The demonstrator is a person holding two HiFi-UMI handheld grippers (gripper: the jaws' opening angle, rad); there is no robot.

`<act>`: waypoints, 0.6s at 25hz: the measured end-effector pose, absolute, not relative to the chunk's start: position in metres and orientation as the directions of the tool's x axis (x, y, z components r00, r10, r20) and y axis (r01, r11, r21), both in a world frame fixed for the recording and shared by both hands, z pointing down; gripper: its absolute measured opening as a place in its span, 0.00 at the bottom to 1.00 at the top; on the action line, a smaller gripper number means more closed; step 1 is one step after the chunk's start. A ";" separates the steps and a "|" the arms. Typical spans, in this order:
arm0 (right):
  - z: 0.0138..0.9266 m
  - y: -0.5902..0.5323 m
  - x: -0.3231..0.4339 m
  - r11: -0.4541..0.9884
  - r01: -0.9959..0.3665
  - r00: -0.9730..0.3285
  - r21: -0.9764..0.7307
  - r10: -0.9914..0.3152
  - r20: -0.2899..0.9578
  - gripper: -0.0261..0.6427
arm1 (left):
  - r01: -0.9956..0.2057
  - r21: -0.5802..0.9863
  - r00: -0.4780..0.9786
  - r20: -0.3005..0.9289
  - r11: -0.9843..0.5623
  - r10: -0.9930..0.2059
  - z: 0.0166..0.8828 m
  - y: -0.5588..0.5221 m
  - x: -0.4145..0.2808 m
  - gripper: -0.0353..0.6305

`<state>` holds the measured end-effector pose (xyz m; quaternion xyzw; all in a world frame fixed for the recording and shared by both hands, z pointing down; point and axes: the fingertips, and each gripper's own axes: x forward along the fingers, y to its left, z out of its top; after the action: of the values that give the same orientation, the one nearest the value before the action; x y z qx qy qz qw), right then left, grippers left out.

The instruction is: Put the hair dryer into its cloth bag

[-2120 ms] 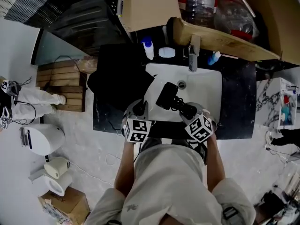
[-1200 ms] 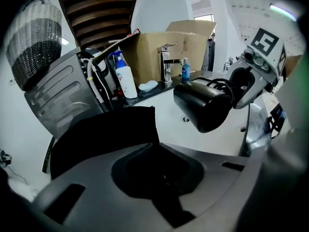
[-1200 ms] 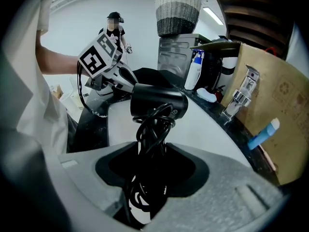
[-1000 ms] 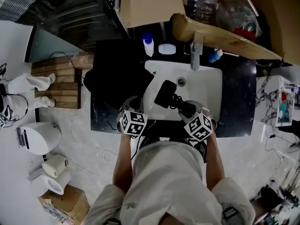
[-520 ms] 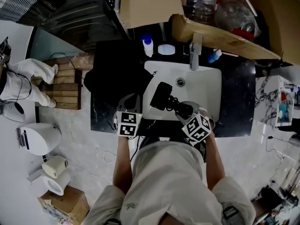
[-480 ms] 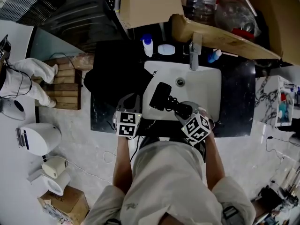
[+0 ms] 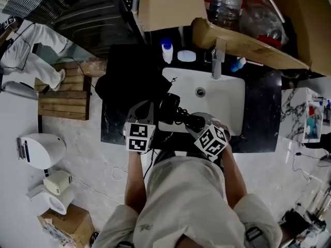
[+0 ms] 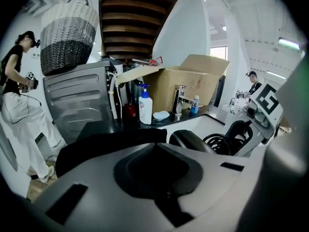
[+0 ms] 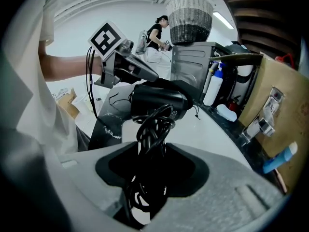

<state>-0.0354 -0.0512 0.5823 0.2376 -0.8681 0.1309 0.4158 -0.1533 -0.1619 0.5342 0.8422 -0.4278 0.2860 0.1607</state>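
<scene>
The right gripper (image 7: 194, 122) has its jaws closed on the handle of the hair dryer (image 7: 170, 107), the coiled cord bunched in the grip with it. Over the last couple of seconds it has carried the dryer from above the middle of the sink (image 7: 227, 94) to the sink's left rim, nozzle end leading. The cloth bag (image 7: 124, 81) lies as a black heap on the desk (image 7: 261, 102) just left of the sink. Its near edge reaches the left gripper (image 7: 146, 112), whose jaws are together and seem to pinch that edge, though dark cloth against dark jaws makes this hard to confirm. That gripper has moved a little further out from the sink's left rim and come up, which I take as lifting the bag's mouth

The dryer is still fully outside the bag, hanging in the air just beside it at the sink's left rim. Judged from this, the approach is nearly over, and the next need is an open mouth facing the nozzle
</scene>
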 end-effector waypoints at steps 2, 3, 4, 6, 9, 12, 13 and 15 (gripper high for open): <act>0.582 -0.054 -0.041 0.858 -0.512 -0.547 -0.030 -0.299 0.782 0.31 | -0.810 0.030 0.477 0.613 -0.585 -0.630 0.531 -0.162 -0.153 0.07; 0.582 -0.055 -0.044 0.861 -0.508 -0.550 -0.031 -0.297 0.781 0.31 | -0.809 0.030 0.479 0.612 -0.587 -0.630 0.530 -0.162 -0.153 0.07; 0.583 -0.057 -0.046 0.863 -0.504 -0.553 -0.031 -0.294 0.780 0.31 | -0.809 0.030 0.480 0.611 -0.587 -0.630 0.530 -0.162 -0.153 0.07; 0.583 -0.060 -0.051 0.867 -0.498 -0.558 -0.032 -0.291 0.777 0.31 | -0.808 0.029 0.481 0.609 -0.589 -0.630 0.528 -0.161 -0.154 0.07; 0.583 -0.065 -0.056 0.871 -0.490 -0.561 -0.031 -0.288 0.776 0.31 | -0.806 0.027 0.485 0.604 -0.592 -0.633 0.524 -0.161 -0.153 0.07; 0.583 -0.070 -0.062 0.874 -0.485 -0.565 -0.032 -0.285 0.774 0.31 | -0.803 0.023 0.488 0.599 -0.596 -0.635 0.520 -0.161 -0.153 0.07; 0.583 -0.072 -0.064 0.875 -0.483 -0.567 -0.032 -0.285 0.773 0.31 | -0.802 0.023 0.490 0.597 -0.597 -0.635 0.519 -0.161 -0.152 0.07; 0.583 -0.076 -0.068 0.877 -0.480 -0.571 -0.032 -0.285 0.770 0.31 | -0.800 0.022 0.493 0.594 -0.600 -0.635 0.517 -0.160 -0.152 0.07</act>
<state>-0.0681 -0.0759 0.5827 0.2176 -0.8784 0.1192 0.4085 -0.1517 -0.1603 0.5174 0.8510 -0.4216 0.2753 0.1491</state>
